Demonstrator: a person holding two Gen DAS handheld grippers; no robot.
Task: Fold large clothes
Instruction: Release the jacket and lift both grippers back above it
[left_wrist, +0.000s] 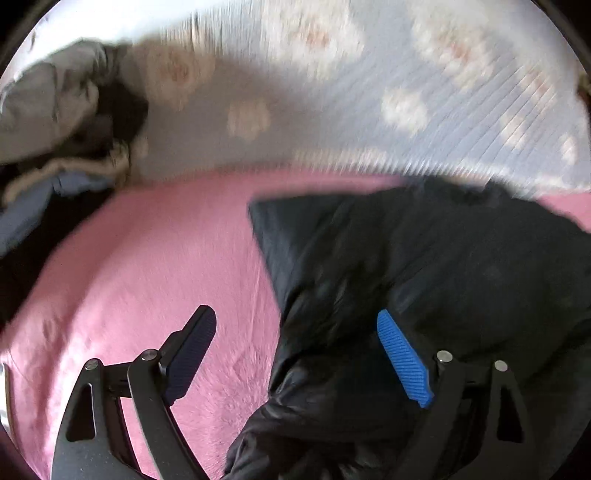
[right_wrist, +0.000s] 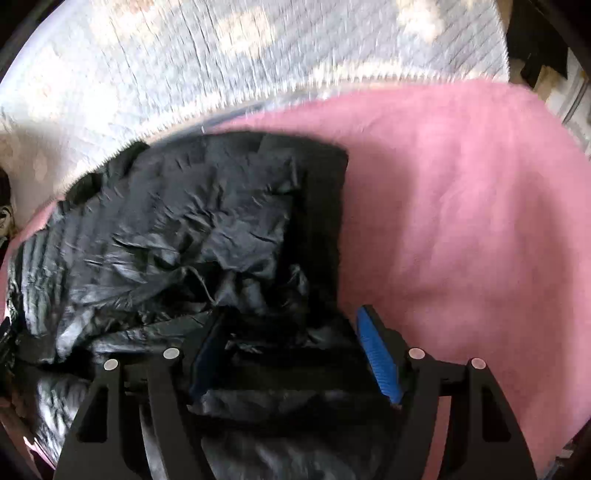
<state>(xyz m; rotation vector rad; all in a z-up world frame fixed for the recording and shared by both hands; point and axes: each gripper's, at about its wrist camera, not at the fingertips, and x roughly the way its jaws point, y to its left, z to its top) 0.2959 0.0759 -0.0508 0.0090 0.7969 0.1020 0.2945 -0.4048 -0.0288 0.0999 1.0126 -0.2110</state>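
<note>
A black quilted puffer jacket (left_wrist: 424, 258) lies partly folded on a pink blanket (left_wrist: 159, 258). My left gripper (left_wrist: 295, 317) hovers over the jacket's left edge with its jaws wide apart. Its left finger is above bare blanket and its blue right pad (left_wrist: 400, 354) is above the black fabric, gripping nothing. In the right wrist view the jacket (right_wrist: 177, 221) fills the left and centre. My right gripper (right_wrist: 288, 317) stands open over the jacket's near right part. Loose folds lie between its pads without being pinched.
A pale blue quilt with white flower patches (left_wrist: 369, 92) covers the bed beyond the blanket. A heap of grey, beige and dark clothes (left_wrist: 62, 122) sits at the far left. Pink blanket (right_wrist: 461, 221) stretches to the right of the jacket. Dark furniture (right_wrist: 539, 48) stands at the far right.
</note>
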